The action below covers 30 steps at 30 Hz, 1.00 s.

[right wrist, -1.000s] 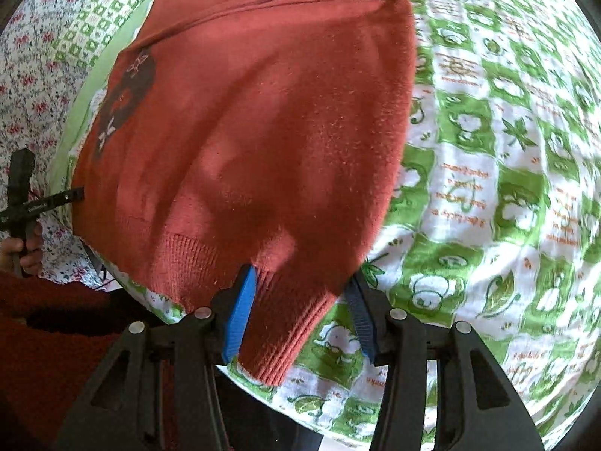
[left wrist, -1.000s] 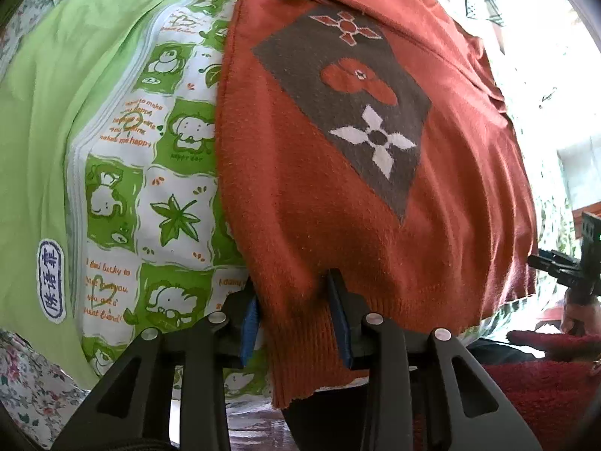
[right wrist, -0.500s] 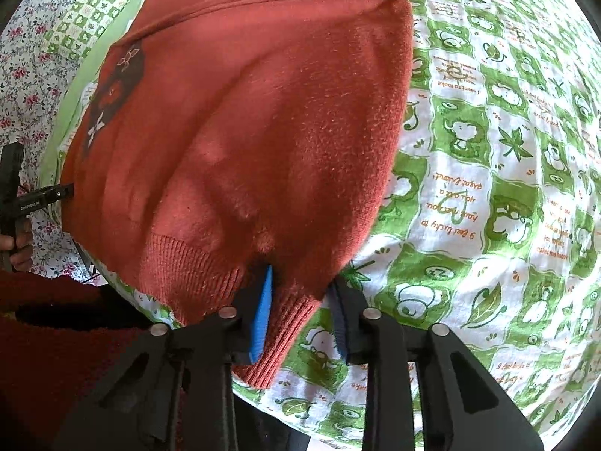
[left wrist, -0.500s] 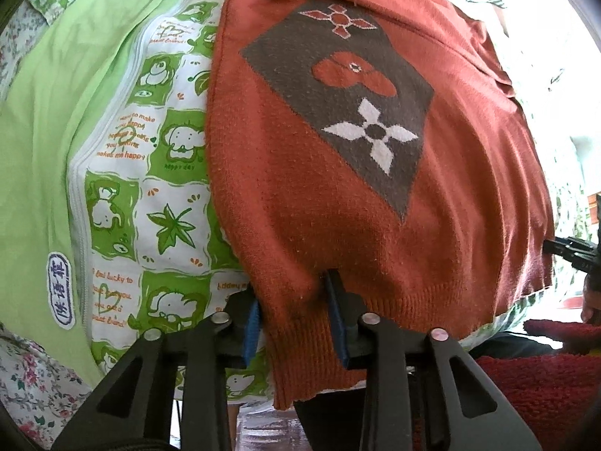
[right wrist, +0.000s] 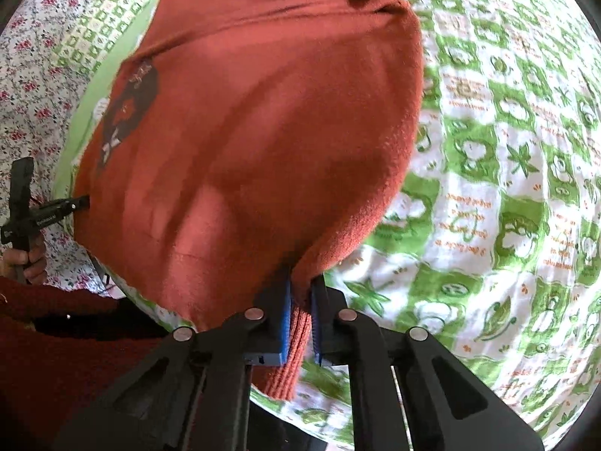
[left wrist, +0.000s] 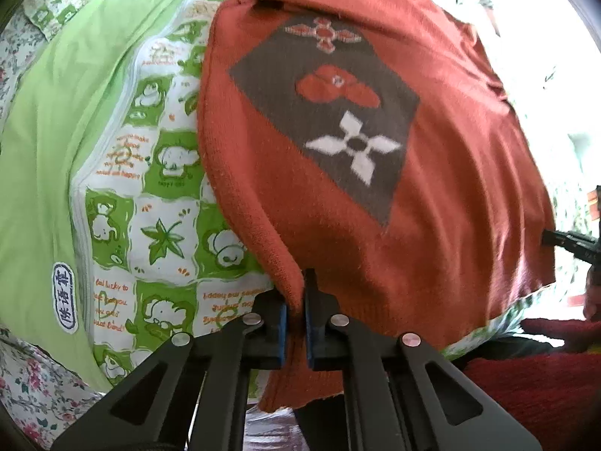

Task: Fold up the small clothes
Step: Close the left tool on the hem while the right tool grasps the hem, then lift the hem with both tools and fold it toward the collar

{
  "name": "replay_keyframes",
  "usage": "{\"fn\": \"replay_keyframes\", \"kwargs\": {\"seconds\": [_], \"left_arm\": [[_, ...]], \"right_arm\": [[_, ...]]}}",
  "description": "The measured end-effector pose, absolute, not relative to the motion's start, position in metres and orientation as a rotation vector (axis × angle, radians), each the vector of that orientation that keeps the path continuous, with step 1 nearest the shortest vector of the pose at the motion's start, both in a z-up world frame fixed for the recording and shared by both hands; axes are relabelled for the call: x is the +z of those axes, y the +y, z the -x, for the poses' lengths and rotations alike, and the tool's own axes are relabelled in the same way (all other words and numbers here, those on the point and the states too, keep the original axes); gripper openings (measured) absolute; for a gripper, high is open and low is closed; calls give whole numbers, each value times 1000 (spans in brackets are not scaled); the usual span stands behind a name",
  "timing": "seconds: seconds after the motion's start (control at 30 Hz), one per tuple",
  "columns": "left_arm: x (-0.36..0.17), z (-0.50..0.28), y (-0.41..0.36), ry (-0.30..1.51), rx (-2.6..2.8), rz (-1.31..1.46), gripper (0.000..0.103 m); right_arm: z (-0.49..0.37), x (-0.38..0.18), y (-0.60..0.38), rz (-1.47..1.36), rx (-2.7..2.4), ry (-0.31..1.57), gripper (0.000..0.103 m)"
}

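Rust-orange knit sweater (left wrist: 432, 225) lies flat across a green-and-white printed quilt (left wrist: 165, 203) on a bed, filling the centre of both wrist views. Both grippers have just been closing: the left gripper (left wrist: 295, 323) now pinches the ribbed hem at lower centre of its frame, and the right gripper (right wrist: 299, 319) pinches the hem's other corner. With both corners newly secured, lifting the hem toward the collar looks like the next step.

Orange sweater (left wrist: 432, 225) on green-patterned quilt (right wrist: 507, 188)
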<state>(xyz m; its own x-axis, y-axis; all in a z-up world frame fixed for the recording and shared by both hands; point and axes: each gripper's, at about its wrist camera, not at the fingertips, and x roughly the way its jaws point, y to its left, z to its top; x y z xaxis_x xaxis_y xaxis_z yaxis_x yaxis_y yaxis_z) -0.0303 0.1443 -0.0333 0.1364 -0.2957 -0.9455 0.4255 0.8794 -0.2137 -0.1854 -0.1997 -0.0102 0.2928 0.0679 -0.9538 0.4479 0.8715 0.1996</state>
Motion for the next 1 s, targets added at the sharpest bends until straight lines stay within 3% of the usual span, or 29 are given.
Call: {"fn": "replay_keyframes", "kwargs": {"seconds": [0.4, 0.63, 1.0], "left_arm": [[21, -9, 115, 1181, -586, -55, 4], [59, -67, 113, 1044, -569, 26, 4], [64, -182, 79, 933, -507, 83, 4]], "right_arm": [[152, 42, -227, -454, -283, 1063, 9], [113, 74, -266, -425, -312, 944, 9], [30, 82, -330, -323, -390, 890, 9]]}}
